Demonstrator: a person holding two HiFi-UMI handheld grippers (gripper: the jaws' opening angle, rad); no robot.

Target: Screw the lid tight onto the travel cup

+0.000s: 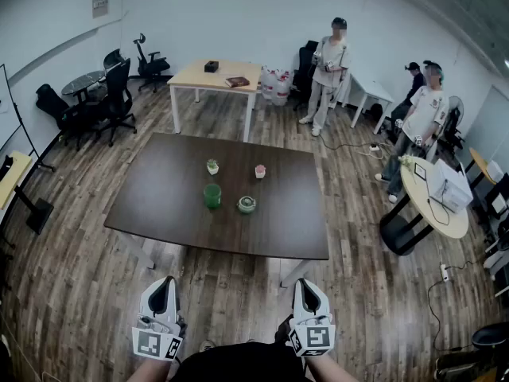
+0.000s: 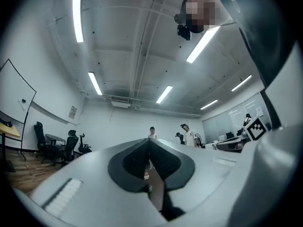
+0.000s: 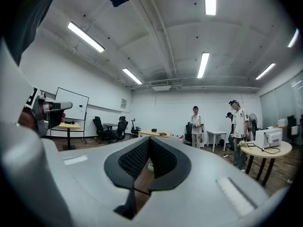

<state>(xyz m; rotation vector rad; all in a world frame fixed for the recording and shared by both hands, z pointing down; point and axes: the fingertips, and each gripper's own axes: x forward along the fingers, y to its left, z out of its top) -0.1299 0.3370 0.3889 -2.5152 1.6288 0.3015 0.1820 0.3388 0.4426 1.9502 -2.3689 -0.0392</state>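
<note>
The green travel cup (image 1: 211, 196) stands upright and lidless on the dark table (image 1: 159, 189), near its middle. Its round green-and-white lid (image 1: 246, 204) lies on the table just to the cup's right, apart from it. Both grippers are held low at the near edge of the head view, well short of the table. My left gripper (image 1: 164, 283) is shut with nothing in it. My right gripper (image 1: 306, 283) is shut too, and empty. In the left gripper view the jaws (image 2: 149, 142) meet; the right gripper view shows the lid (image 3: 150, 166) through the slit below the closed tips.
A small potted plant (image 1: 212, 166) and a pink-topped pot (image 1: 260, 171) stand behind the cup. Two people stand at the back right near a round table (image 1: 433, 205). A light wooden table (image 1: 215, 76) and office chairs (image 1: 111, 102) are farther back.
</note>
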